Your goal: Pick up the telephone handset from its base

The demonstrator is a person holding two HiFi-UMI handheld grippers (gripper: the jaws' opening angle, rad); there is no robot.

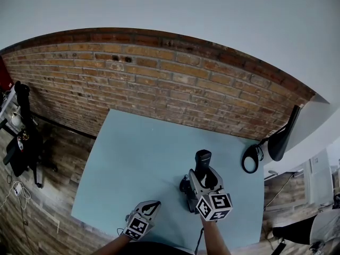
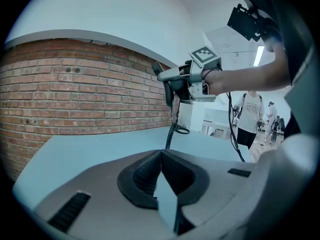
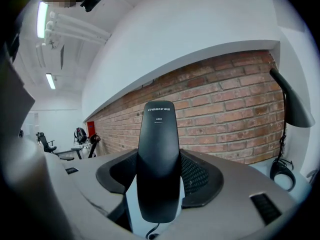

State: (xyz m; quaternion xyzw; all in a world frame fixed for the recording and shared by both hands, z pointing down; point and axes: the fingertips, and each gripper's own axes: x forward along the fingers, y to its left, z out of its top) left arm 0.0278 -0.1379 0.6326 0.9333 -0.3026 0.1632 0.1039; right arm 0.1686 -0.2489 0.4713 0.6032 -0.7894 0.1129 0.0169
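right gripper: jaws clamped on the handset, which stands upright between the pads
handset: held up above the base, cord hanging down toward the table
left gripper: jaws together, nothing in them, low by the table's front edge
step: looks like the pickup is pretty much done, handset's off the base
next: i'd say hold firm and don't stretch the cord or drag the base
room: loads of bare table to the left and behind; lamp and wall well apart; front edge is near both grippers
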